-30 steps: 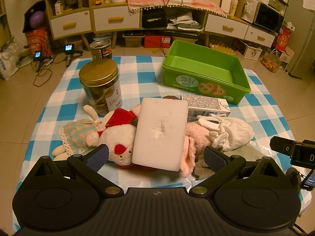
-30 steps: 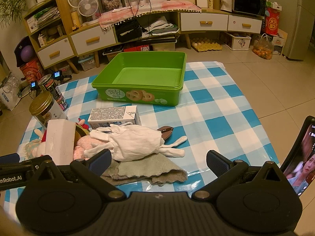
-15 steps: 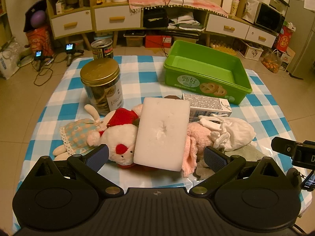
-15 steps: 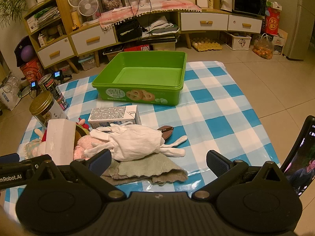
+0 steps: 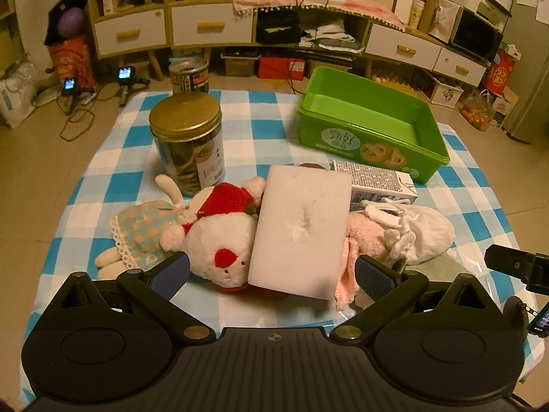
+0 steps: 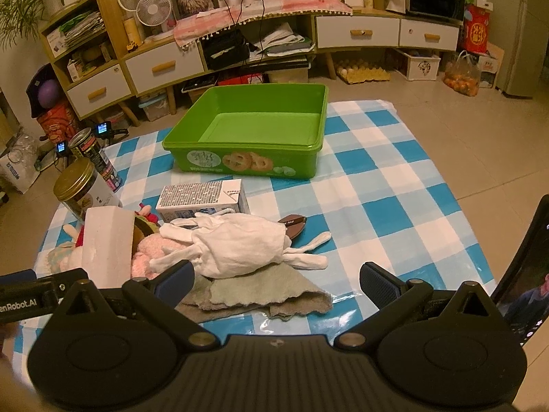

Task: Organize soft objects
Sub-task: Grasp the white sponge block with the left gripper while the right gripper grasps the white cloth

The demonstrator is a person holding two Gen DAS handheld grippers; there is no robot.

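Observation:
A pile of soft things lies at the near edge of the checked table. In the left wrist view a white sponge block (image 5: pixel 300 226) leans on a white plush with a red hat (image 5: pixel 219 230), beside a rabbit doll in a checked dress (image 5: pixel 144 230), a pink plush (image 5: pixel 363 240) and a white cloth bundle (image 5: pixel 425 230). My left gripper (image 5: pixel 271 271) is open, its jaws either side of the sponge's near end. In the right wrist view the white cloth bundle (image 6: pixel 236 243) lies on a green towel (image 6: pixel 260 292). My right gripper (image 6: pixel 274 278) is open over the towel. An empty green bin (image 6: pixel 254 130) stands behind.
A gold-lidded jar (image 5: pixel 187 140), a tin can (image 5: pixel 189 75) and a patterned carton (image 5: pixel 374 178) stand on the table. A small brown object (image 6: pixel 293 225) lies by the cloth. A phone (image 6: pixel 525 274) stands at the right edge. Cabinets line the far wall.
The left gripper has shifted slightly toward the pile. The right gripper has not moved.

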